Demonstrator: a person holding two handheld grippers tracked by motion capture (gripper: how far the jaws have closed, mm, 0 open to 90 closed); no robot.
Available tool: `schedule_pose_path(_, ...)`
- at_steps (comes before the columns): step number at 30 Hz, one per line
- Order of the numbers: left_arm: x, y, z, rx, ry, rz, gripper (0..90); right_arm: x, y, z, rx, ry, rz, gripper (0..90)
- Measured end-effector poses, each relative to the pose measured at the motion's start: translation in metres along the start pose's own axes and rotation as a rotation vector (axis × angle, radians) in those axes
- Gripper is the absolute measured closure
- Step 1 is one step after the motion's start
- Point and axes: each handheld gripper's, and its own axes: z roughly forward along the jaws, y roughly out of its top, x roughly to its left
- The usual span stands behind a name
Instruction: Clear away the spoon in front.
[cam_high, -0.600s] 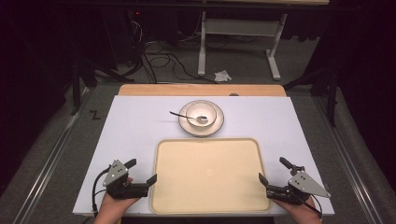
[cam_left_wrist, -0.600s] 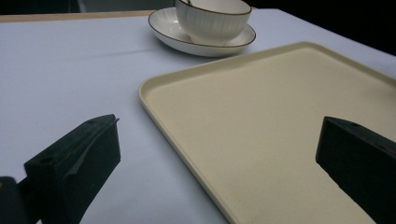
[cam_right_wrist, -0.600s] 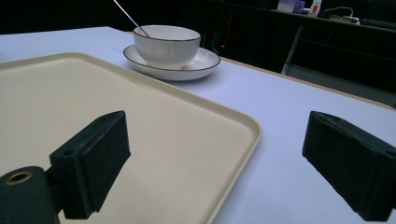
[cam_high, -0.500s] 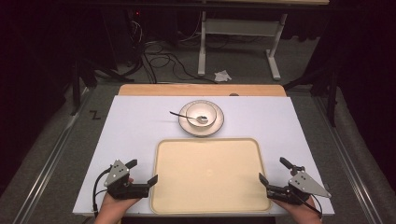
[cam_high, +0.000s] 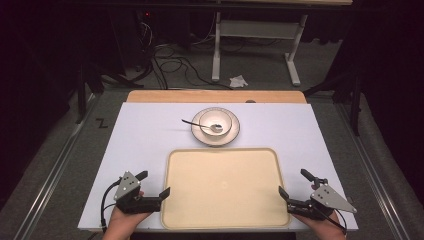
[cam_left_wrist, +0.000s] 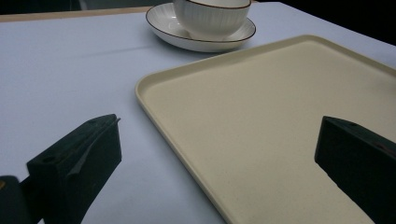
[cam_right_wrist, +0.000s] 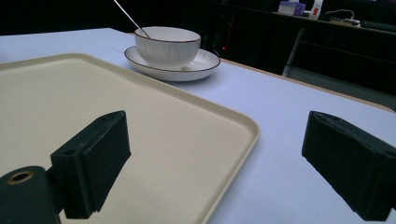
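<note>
Both grippers black w/ blocky rectangular jaws. Left gripper (cam_high: 153, 187): grey 3-cornered top plate w/ small dark holes, black cable looping off its outer side. Right gripper (cam_high: 293, 185): same grey plate, thin black cable at rear. Round hole in jaw base. Hands bare, no sleeves visible.

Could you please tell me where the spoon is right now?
In the high view, the spoon rests in the bowl on the saucer, its handle pointing left, just beyond the tray's far edge.
</note>
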Motion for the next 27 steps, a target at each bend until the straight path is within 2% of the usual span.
schedule_pose_path(13,-0.003,0.001,0.001,0.020,-0.009,0.020,3.2,0.001,0.000,0.000,-0.004,0.004,0.001,8.8)
schedule_pose_path(16,-0.004,0.002,0.001,0.024,0.003,0.041,5.3,0.001,0.000,0.000,0.005,0.006,-0.006,8.8)
schedule_pose_path(19,-0.004,0.003,0.001,0.019,0.007,0.042,5.3,0.001,0.000,0.001,0.005,0.010,-0.013,8.8)
schedule_pose_path(21,-0.004,0.004,0.000,0.026,-0.008,0.046,5.3,0.001,0.000,0.001,0.004,0.008,-0.012,8.8)
schedule_pose_path(24,-0.008,0.010,-0.003,0.006,-0.004,0.059,5.3,0.002,0.000,0.000,0.002,0.010,-0.006,8.7)
schedule_pose_path(27,-0.014,0.017,-0.005,-0.024,-0.012,0.067,9.2,0.002,0.000,0.001,0.003,0.007,-0.009,8.7)
